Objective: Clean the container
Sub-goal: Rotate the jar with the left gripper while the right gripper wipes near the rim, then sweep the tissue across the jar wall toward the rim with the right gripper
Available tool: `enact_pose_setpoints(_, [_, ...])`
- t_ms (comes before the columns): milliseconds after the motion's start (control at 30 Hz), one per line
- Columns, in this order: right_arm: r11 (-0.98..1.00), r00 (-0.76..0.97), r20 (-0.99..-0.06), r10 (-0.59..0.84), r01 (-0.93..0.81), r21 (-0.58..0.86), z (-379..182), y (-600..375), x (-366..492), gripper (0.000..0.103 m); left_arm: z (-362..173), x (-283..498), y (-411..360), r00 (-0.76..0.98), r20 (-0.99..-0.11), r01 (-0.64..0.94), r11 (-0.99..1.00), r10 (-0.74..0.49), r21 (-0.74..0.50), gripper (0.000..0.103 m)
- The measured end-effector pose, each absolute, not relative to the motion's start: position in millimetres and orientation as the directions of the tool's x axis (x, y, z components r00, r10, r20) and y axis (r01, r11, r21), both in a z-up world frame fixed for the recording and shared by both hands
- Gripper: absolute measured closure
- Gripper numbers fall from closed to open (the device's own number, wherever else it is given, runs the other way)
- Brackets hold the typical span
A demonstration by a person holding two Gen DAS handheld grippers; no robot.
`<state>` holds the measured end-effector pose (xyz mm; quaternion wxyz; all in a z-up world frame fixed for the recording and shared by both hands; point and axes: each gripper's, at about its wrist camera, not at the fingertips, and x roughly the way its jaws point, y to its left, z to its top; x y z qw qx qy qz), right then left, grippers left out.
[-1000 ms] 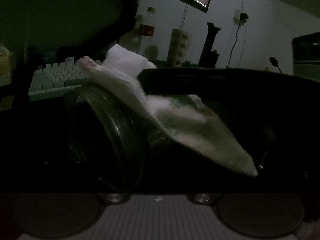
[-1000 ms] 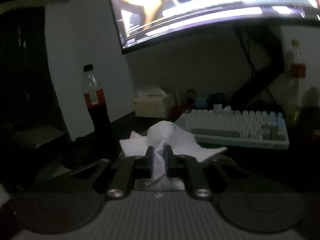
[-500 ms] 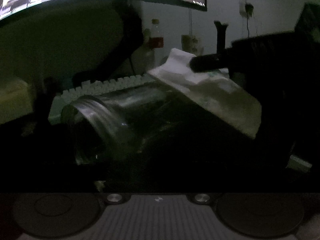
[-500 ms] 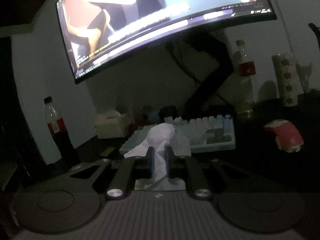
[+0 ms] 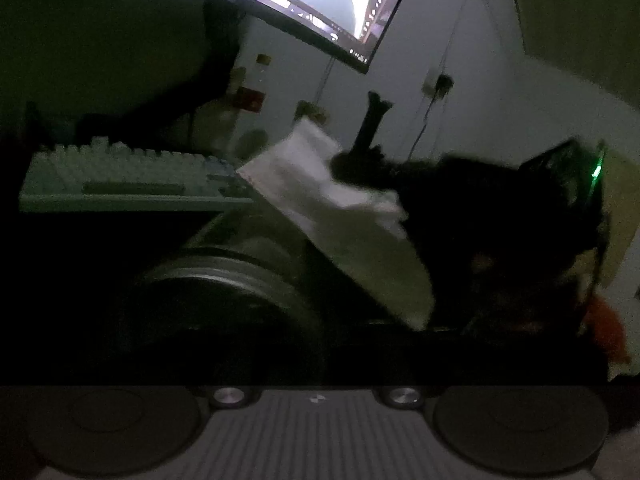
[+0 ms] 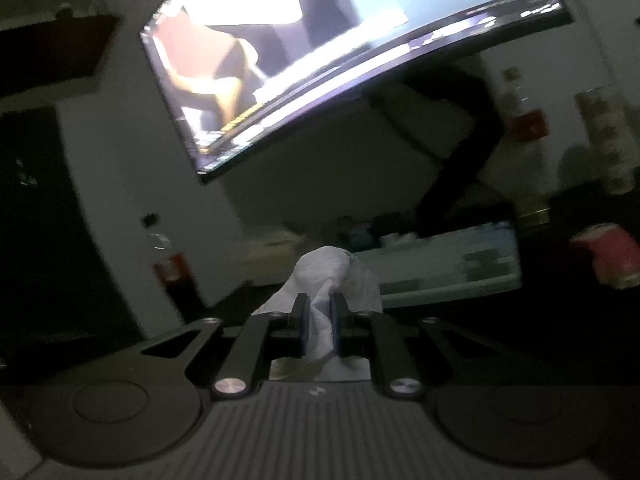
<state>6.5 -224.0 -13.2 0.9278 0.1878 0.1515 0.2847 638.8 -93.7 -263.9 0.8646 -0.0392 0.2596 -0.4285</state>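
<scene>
Showing up across the two views: one clear jar (image 5: 240,276), lying near the left wrist camera, and one white cloth (image 6: 328,276) — the same cloth is appearing at right of the jar in the left view. One curved monitor (image 6: 320,52) is glowing far up, and one pale keyboard (image 5: 128,180) is sitting under it. Two red-labelled bottles are standing — one far left (image 6: 172,268), one far right (image 6: 524,120). One patterned cylinder (image 6: 608,140) and one red-and-white object (image 6: 612,256) are sitting at right.

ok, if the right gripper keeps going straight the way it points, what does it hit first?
Probably the keyboard. The right gripper is shut on the white cloth, whose bunched end leads ahead of the fingers. Beyond it the dark desk looks free up to the keyboard, though blur makes depth uncertain.
</scene>
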Motion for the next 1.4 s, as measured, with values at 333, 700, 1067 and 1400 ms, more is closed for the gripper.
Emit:
enact_pose_setpoints(333, [0.753, 0.731, -0.226, 0.644, -0.555, 0.352, -10, -175, 17, 0.089, -285, 632, -119, 0.571, -0.535, 0.706, 0.705, -0.622, -0.066, 0.000])
enact_pose_setpoints(700, [0.870, 0.797, -0.350, 0.491, -0.434, 0.233, -23, -168, 52, 0.090, -287, 641, -105, 0.579, -0.529, 0.680, 0.726, -0.620, -0.107, 0.000])
enact_pose_setpoints(1067, [0.799, 0.739, -0.304, 0.601, -0.554, 0.233, -23, -141, 37, 0.090, -283, 650, -111, 0.611, -0.536, 0.632, 0.767, -0.583, -0.114, 0.000])
enact_pose_setpoints(1400, [0.812, 0.756, -0.295, 0.584, -0.538, 0.227, -24, -142, 38, 0.087, -284, 660, -113, 0.636, -0.533, 0.598, 0.793, -0.558, -0.117, 0.000])
